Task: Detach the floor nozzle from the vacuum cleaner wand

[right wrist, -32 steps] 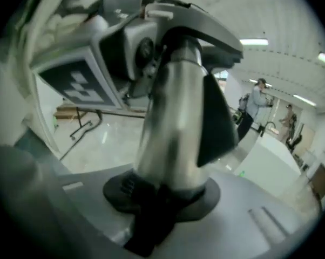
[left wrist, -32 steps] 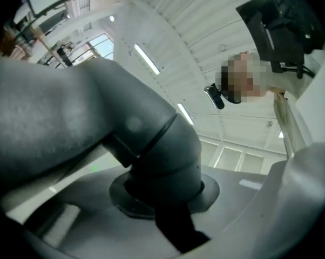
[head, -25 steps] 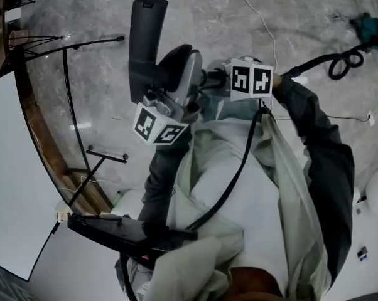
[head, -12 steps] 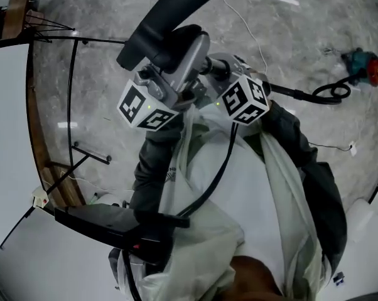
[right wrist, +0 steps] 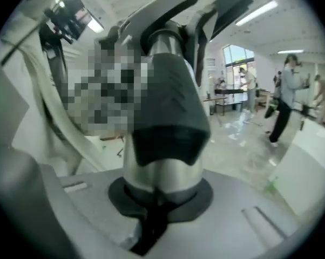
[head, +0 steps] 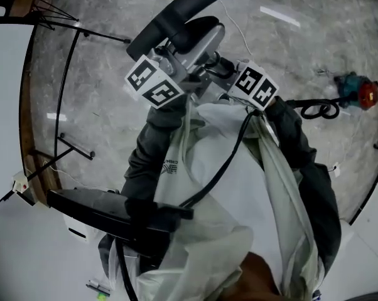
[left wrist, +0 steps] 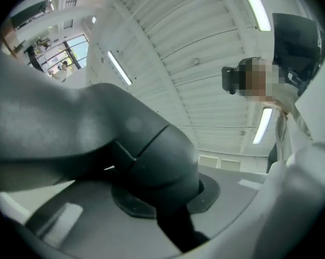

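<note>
Matt dark plastic: floor nozzle [head: 176, 11]; smooth shiny metal: wand [right wrist: 162, 179]; glossy stone-look: floor [head: 107, 99].

Grey marbled floor [head: 107, 86], white desk [head: 7, 118] at nine o'clock; ribbed ceiling [left wrist: 195, 36] with strip lights [left wrist: 118, 68], windows [left wrist: 70, 50] at ten o'clock.

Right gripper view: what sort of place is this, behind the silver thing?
Probably a big indoor hall or workshop, not a home. It has a wide, polished, stone-look floor, long strip lights on a ribbed ceiling, tall windows, and several people standing about in the background.
</note>
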`<state>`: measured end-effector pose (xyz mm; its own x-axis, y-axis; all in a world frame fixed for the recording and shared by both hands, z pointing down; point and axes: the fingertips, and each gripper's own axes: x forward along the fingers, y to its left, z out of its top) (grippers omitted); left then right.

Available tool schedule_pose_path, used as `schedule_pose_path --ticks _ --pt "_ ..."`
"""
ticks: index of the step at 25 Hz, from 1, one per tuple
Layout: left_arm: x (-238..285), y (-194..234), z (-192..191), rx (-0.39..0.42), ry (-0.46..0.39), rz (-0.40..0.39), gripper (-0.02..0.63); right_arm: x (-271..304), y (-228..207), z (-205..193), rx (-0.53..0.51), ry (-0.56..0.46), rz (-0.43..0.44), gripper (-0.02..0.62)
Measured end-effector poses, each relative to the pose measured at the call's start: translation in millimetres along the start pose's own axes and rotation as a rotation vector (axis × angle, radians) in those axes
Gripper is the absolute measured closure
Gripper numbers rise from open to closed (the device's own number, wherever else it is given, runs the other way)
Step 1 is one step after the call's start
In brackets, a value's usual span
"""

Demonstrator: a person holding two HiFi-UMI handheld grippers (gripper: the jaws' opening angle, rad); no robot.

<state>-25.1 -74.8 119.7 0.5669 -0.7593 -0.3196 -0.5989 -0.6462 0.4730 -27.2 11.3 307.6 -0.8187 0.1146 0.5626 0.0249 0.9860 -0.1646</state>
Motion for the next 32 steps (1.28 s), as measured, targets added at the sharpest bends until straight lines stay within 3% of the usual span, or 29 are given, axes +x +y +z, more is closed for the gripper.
schedule_pose_path --ticks 2,4,6,9,13,14,15,16,18,23,26,27,29,32 --pt "-4.2 15.1 -1.5 -0.016 0.013 0.095 0.537 4.4 -17.6 -2.5 0.003 0.031 -0.225 0.559" --pt "-5.7 19.4 -3.1 -0.009 0.041 0.136 0.537 6.6 -28.0 -2.8 0.009 0.030 -0.387 0.559" --pt "-8.9 13.2 -5.1 0.011 0.065 0.117 0.537 12.7 -21.3 -2.2 0.018 -0.001 -0.390 0.558" --pt "-19.1 -4.6 -6.0 0.028 0.079 0.022 0.533 23.2 13.8 -0.6 0.014 -0.042 -0.137 0.557" --pt "-29.2 -40.3 0.4 0.000 0.031 -0.239 0.532 6.1 68.8 -4.2 0.006 -0.029 0.425 0.557" --pt "-30.4 -40.9 3.2 -0.015 0.009 -0.263 0.532 0.6 75.6 -3.6 0.015 -0.009 0.531 0.557" --pt "-30.9 -35.9 5.2 -0.026 -0.010 -0.252 0.534 -1.3 75.8 -2.7 0.025 0.009 0.579 0.557" --pt "-30.8 -27.5 5.7 -0.034 -0.022 -0.215 0.534 0.2 71.1 -2.3 0.034 0.020 0.571 0.557" --pt "-30.2 -10.1 2.6 -0.044 -0.027 -0.112 0.534 8.0 57.1 -4.0 0.042 0.023 0.457 0.558" --pt "-29.6 20.7 -12.3 -0.078 0.072 0.108 0.535 29.6 22.1 -11.7 0.099 0.023 -0.048 0.558" --pt "-27.5 28.5 -22.1 -0.082 0.130 0.166 0.535 32.5 6.0 -15.4 0.141 0.023 -0.295 0.558" --pt "-27.1 28.1 -22.4 -0.082 0.134 0.157 0.535 32.6 3.6 -15.4 0.141 0.024 -0.328 0.558" --pt "-27.4 20.8 -17.1 -0.075 0.118 0.091 0.535 32.4 5.7 -11.5 0.116 0.020 -0.312 0.558" --pt "-30.5 -10.6 -3.6 -0.038 0.063 -0.101 0.535 26.3 26.8 -2.1 0.045 -0.004 -0.127 0.557"
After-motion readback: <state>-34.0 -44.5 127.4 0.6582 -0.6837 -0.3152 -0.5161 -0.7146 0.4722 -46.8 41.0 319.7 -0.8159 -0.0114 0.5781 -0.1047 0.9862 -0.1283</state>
